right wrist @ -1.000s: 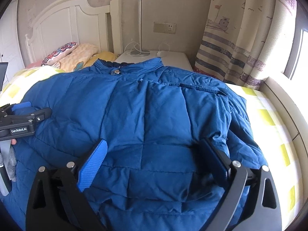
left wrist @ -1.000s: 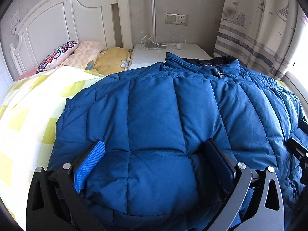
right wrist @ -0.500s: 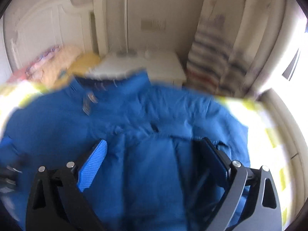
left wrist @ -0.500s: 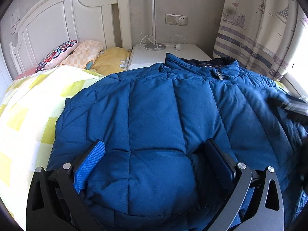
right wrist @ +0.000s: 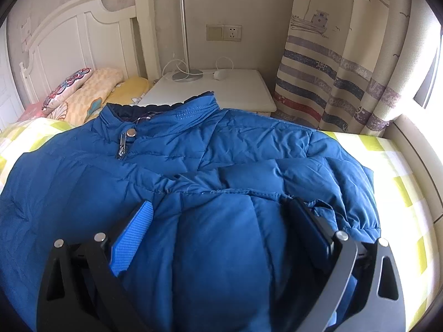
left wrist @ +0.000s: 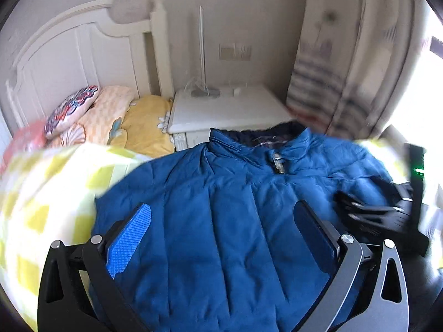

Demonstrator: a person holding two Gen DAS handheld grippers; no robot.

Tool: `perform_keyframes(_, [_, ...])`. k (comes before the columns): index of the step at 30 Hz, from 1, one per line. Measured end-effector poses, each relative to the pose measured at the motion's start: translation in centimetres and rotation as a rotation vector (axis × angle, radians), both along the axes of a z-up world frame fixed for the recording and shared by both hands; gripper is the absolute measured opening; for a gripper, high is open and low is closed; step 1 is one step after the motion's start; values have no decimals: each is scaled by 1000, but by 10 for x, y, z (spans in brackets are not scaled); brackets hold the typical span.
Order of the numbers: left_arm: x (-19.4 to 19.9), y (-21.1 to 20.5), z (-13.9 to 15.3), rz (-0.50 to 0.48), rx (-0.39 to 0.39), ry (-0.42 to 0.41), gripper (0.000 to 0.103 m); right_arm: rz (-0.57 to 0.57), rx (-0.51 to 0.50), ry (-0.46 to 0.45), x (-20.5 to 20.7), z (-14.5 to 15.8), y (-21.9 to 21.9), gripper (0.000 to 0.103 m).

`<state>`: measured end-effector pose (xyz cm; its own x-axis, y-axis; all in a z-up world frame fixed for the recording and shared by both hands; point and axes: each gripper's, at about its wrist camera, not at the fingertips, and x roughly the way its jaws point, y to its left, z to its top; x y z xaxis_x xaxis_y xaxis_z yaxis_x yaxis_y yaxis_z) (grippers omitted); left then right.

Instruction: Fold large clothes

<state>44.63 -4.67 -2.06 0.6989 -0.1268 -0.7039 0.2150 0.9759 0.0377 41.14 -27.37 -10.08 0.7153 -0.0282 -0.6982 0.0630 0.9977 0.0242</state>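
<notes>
While my left gripper [left wrist: 221, 238] lifts back, fingers spread wide and empty, my right gripper [right wrist: 218, 232], likewise gaping, swings over the blue jacket [right wrist: 193, 166], which lies collar-first toward the nightstand [right wrist: 221, 88]; folding hasn't started.

The left hand-held gripper [left wrist: 221, 235] is pulling back and rising from the jacket [left wrist: 221, 221], its view now blurred and taking in more of the nightstand [left wrist: 229, 110]. The right hand-held gripper [left wrist: 371, 215] is now showing at the jacket's right side, apparently closer in. Its own view is settling sharp again, with the collar [right wrist: 166, 110] nearer the middle.
</notes>
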Motion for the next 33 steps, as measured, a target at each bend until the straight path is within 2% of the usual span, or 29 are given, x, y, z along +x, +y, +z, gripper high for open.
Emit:
perform_keyframes(1, [20,-6,-10,26,41,20,99,2,5,-1,1,0,-4,98])
perform_keyframes(4, [59,-13,-55,5,54,144,99,3,11,-2,2,-1,-6,98])
perform_keyframes(5, [68,-11,-76,-16,29,174,99,5,12,-5,2,-1,-6,98])
perform_keyframes(6, [70,-6,-77,-5,-11,164,99,5,13,-6,2,0,-6,98])
perform_keyframes(10, [69,-9,-78,9,12,152,99,5,25,-4,1,0,-8,98])
perform_keyframes(14, [63,0,-71,23,-41,157,99,5,36,-2,1,-1,-10,98])
perform_keyframes(16, [40,19,-51,100,-94,73,99,5,49,0,2,-1,-10,98])
perform_keyframes(18, [12,33,-33,115,-151,8,99,7,71,0,2,-2,-13,98])
perform_keyframes(19, [2,37,-28,126,-143,-3,99,8,75,0,2,-2,-14,98])
perform_keyframes(21, [-13,44,-31,148,-70,32,99,8,75,-1,2,-2,-15,98])
perform_keyframes(24, [-24,52,-62,143,-26,89,99,10,78,-1,2,-2,-15,98])
perform_keyframes(25, [-28,50,-73,129,0,62,99,12,79,-2,2,-2,-15,98])
perform_keyframes(27, [-27,46,-73,136,36,53,99,10,73,-3,1,-1,-14,98])
perform_keyframes(33, [-24,50,-75,140,7,60,99,16,72,1,3,-1,-15,98])
